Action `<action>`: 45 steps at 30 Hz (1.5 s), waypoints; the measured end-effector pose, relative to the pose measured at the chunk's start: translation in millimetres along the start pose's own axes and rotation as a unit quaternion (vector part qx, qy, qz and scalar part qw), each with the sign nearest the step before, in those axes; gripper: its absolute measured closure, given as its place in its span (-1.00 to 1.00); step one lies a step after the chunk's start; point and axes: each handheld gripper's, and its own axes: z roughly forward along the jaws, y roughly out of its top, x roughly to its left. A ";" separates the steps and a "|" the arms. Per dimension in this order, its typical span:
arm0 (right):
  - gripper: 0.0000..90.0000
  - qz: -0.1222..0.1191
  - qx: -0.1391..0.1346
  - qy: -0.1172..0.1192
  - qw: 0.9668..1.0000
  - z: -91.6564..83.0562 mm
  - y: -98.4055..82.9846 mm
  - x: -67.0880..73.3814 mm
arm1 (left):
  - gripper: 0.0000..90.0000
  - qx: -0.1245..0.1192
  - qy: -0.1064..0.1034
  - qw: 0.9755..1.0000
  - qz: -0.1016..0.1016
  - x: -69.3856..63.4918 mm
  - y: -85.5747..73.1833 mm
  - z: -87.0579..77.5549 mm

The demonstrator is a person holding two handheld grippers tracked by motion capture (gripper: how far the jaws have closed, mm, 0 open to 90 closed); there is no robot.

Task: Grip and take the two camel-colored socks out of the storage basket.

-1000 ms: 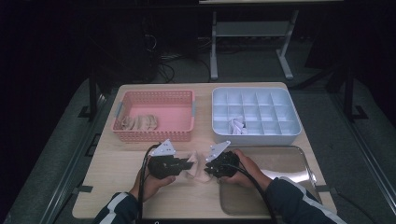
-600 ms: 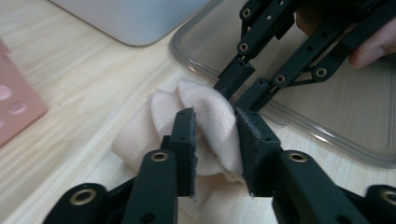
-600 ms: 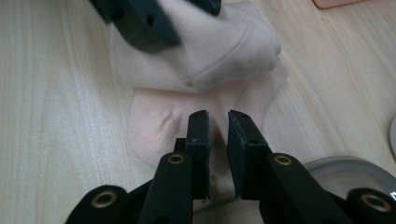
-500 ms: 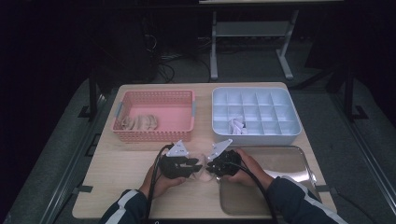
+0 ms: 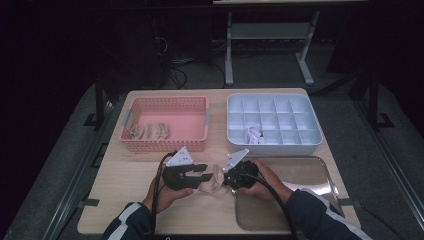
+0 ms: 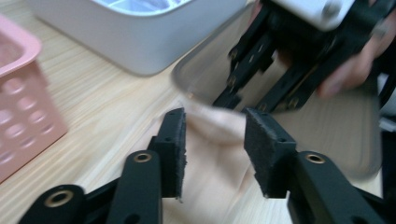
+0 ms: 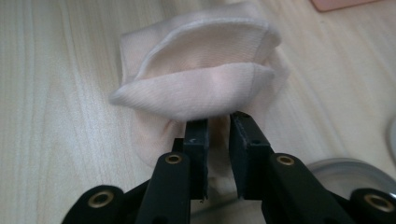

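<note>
Beige sock [image 7: 201, 84] lying on the table [image 5: 125, 180] between both grippers; right gripper [image 7: 217, 126] pinching its cuff to anchor it, left gripper [image 6: 215, 135] just opening, fingers [image 6: 173, 140] released astride the fabric, probably readying a fold

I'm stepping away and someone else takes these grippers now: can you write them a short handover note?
Right gripper: shut on the beige sock, pinching a fold near its open cuff, on the wooden table.
Left gripper: open; its jaws have just been opening, the sock lies between them but the pads do not press on it.
Things: pink basket with more beige socks; white divided box with one rolled white item; metal tray by the right hand.
Done: sock out on the table, apparently partly folded.
Left: probably finish folding and put it in the box.
</note>
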 end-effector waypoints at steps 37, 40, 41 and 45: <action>0.68 -0.004 -0.009 -0.003 1.000 7.9 13.1 14.2 | 0.53 0.075 -0.009 0.997 -0.008 7.0 -40.5 17.3; 0.69 -0.002 -0.008 -0.004 1.000 10.9 12.1 14.2 | 0.42 0.056 -0.003 0.998 -0.034 11.4 -42.0 15.6; 0.69 -0.005 -0.006 -0.003 1.000 11.2 12.4 14.1 | 0.22 0.048 0.011 0.997 -0.056 15.9 -41.8 16.6; 0.69 -0.011 -0.008 0.001 1.000 12.1 11.4 11.5 | 0.00 0.045 0.016 0.995 -0.085 22.2 -41.1 24.5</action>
